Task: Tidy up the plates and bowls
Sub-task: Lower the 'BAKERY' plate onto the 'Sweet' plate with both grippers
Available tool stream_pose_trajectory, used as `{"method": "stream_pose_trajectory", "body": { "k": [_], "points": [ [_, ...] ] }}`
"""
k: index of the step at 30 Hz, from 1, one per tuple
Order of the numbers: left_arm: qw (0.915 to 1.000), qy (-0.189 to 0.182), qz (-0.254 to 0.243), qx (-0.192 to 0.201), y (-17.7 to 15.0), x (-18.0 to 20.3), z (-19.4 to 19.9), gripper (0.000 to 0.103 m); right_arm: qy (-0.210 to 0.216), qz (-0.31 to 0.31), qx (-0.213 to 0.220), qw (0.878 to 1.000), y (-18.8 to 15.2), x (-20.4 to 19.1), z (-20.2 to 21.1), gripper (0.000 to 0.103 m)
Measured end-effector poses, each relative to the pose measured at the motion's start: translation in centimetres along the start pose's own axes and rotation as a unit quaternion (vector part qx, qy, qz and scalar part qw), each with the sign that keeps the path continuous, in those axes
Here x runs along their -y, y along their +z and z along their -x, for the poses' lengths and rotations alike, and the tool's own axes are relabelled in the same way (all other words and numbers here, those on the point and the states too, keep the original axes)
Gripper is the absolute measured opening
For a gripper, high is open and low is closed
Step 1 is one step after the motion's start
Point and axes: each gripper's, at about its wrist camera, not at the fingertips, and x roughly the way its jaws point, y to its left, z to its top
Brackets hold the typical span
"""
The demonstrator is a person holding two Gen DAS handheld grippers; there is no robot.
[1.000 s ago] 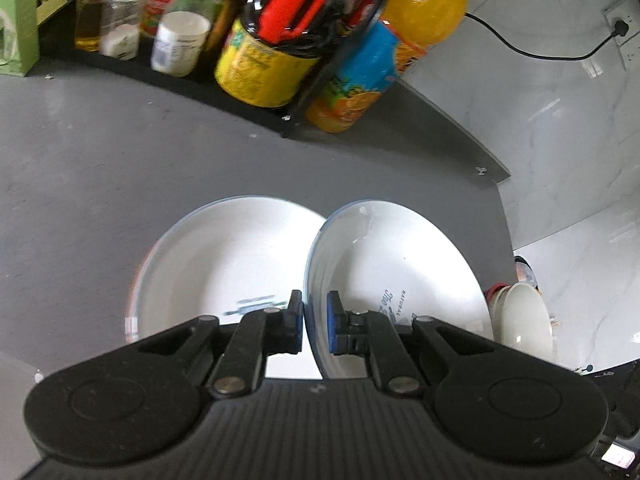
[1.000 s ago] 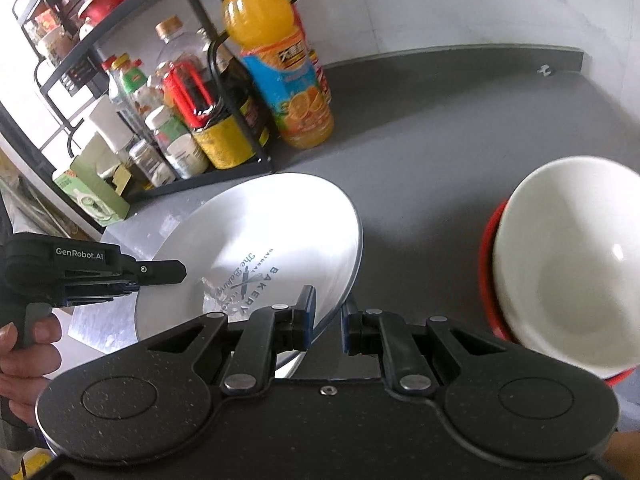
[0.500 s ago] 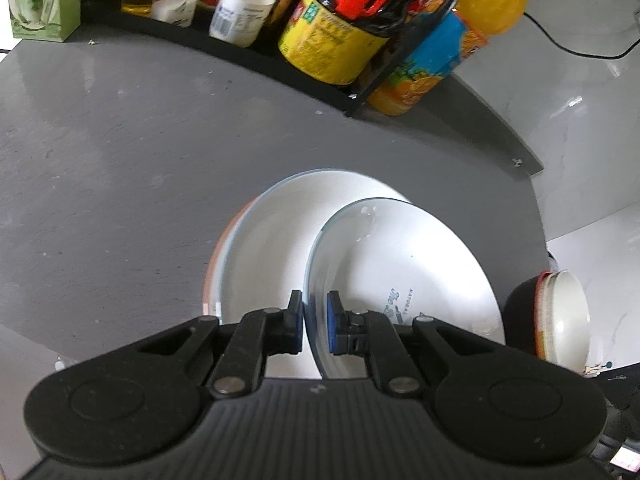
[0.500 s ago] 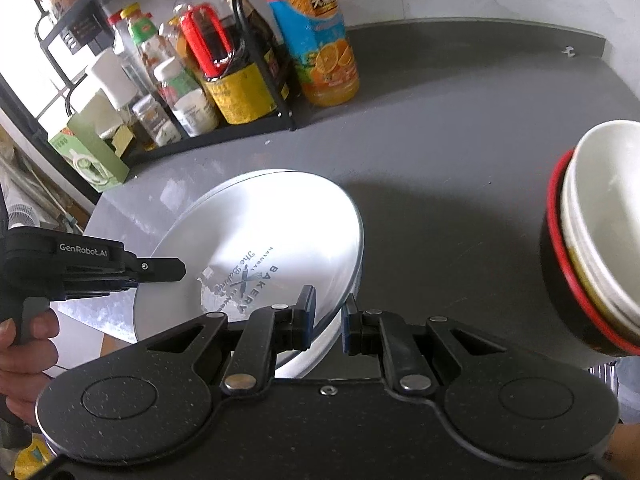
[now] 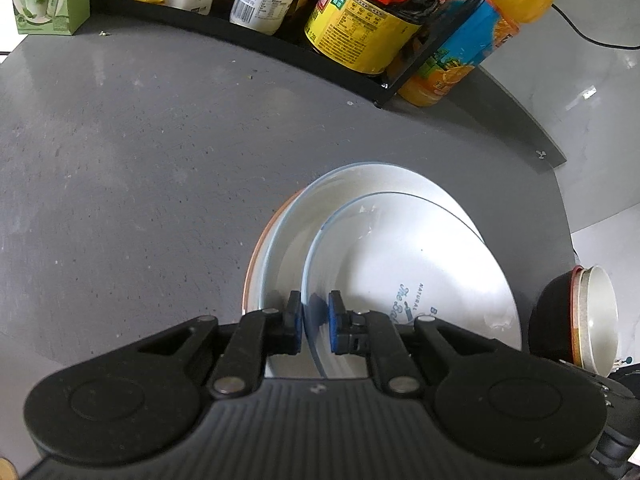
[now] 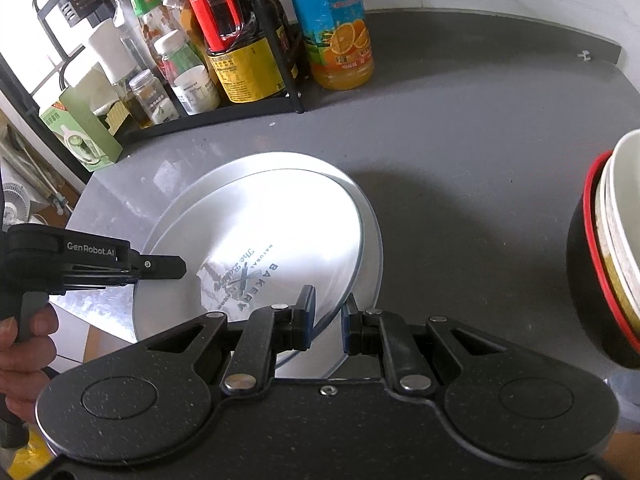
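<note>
Your glass plate with the bakery print is sitting tilted over the stack of plates on the grey tabletop. Its near rim is up off the stack, its far edge looks down in the top plate, though I can't tell for sure that it touches.

The key thing: that plate lies straight ahead of both grippers, and each has a piece of its rim running between its pads. Your left hand-held gripper has its jaws parted around the rim, with a visible gap on the right pad's side, so it's not clamping. Same story on the right hand-held gripper: jaws apart, rim passing between them. Looks to me like you're mid-release, and backing both straight out along the fingers would avoid dragging the rim.

From the right wrist view, your left gripper comes in level from the plate's left side, your hand on its handle. The right one comes in from the near edge.

Further out, nested bowls sit off to the right, well apart from the plates. The rack of bottles and an orange drink stand at the back.
</note>
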Motion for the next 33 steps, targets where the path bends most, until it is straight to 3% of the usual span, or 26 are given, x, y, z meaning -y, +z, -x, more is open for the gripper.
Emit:
{"method": "stream_pose_trajectory", "body": {
  "k": [13,19,26,33],
  "points": [
    [0.9999,0.009,0.001,-0.010,0.1,0.1,-0.7,0.014,-0.017,-0.003,-0.010,1.000,0.4,-0.3,-1.0,0.013],
    [0.9997,0.010,0.005,-0.023,0.4,0.2,0.0,0.022,-0.026,0.003,-0.009,1.000,0.3,-0.8,-1.2,0.014],
    [0.9997,0.011,0.009,-0.019,0.4,0.1,1.3,0.025,-0.036,0.010,-0.006,0.999,0.3,-1.3,-1.4,0.013],
    [0.9996,0.024,-0.009,0.012,-0.2,0.4,3.3,0.044,-0.045,0.019,-0.004,0.999,0.1,-1.7,-1.5,0.014]
  ]
}}
